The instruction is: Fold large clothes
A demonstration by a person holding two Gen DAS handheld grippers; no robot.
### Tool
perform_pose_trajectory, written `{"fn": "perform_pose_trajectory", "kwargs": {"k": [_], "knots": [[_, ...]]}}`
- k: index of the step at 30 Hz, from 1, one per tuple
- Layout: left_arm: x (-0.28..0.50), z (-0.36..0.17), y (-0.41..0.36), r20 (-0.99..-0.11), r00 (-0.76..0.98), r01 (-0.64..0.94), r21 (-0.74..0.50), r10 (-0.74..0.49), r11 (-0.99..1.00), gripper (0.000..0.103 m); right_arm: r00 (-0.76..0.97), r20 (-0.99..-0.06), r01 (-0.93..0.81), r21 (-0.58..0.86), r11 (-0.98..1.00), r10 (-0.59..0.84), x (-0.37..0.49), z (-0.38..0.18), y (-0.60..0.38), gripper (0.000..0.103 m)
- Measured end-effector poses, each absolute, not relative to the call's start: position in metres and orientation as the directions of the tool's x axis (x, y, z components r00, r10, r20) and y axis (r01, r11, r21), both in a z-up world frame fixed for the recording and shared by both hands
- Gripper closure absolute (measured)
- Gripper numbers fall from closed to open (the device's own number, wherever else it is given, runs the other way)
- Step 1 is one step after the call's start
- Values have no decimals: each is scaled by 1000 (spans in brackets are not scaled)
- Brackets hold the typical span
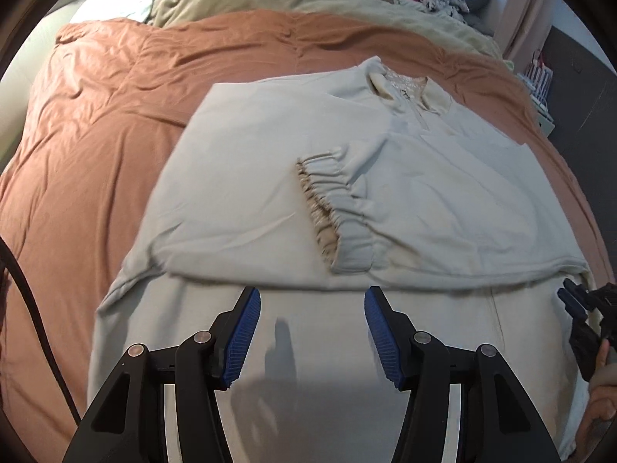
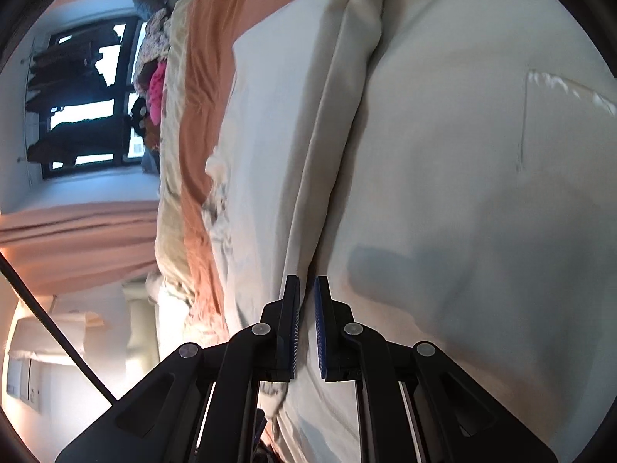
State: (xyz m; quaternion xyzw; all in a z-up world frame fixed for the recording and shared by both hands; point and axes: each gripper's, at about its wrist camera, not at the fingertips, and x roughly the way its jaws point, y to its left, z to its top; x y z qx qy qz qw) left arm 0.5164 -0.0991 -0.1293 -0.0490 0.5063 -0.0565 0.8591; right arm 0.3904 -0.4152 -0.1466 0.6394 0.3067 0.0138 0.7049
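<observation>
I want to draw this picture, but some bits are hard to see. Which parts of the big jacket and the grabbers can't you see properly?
- Jacket: its near hem is cut off by the bottom edge and the left gripper, left wrist view.
- Collar label: too small and blurred to read, left wrist view.
- Right gripper: the pads nearly meet on a fold, but whether they pinch it is unclear, right wrist view.
- Person's hand: cut off by the right edge, left wrist view.

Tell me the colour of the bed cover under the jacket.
Rust orange bed cover, clearest in the left wrist view.
</observation>
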Motion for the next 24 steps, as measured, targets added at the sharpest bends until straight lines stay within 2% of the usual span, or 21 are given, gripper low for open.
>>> {"fn": "perform_pose_trajectory", "kwargs": {"k": [4, 6, 7, 8, 9, 18, 24], "knots": [[482, -113, -74, -858, 492, 19, -160, -149, 987, 45, 816, -381, 327, 924, 197, 434, 374, -126, -414, 95], [462, -104, -62, -850, 504, 7, -171, -151, 985, 45, 825, -379, 296, 922, 250, 419, 357, -112, -412, 73], [451, -99, -55, -846, 511, 0, -176, -151, 984, 45, 828, -382, 284, 917, 280, 410, 343, -106, -410, 48], [442, -94, -50, -843, 517, -6, -180, -151, 984, 45, 831, -373, 269, 919, 289, 413, 333, -104, -409, 39], [431, -90, -44, -838, 524, -13, -187, -152, 982, 45, 832, -362, 248, 920, 302, 420, 321, -102, -408, 37], [341, -73, 1, -805, 564, -63, -265, -185, 962, 45, 830, -396, 172, 852, 495, 393, 224, -79, -397, 37], [295, -79, 21, -793, 577, -97, -302, -194, 948, 45, 824, -401, 118, 812, 572, 400, 191, -65, -399, 37]]}}
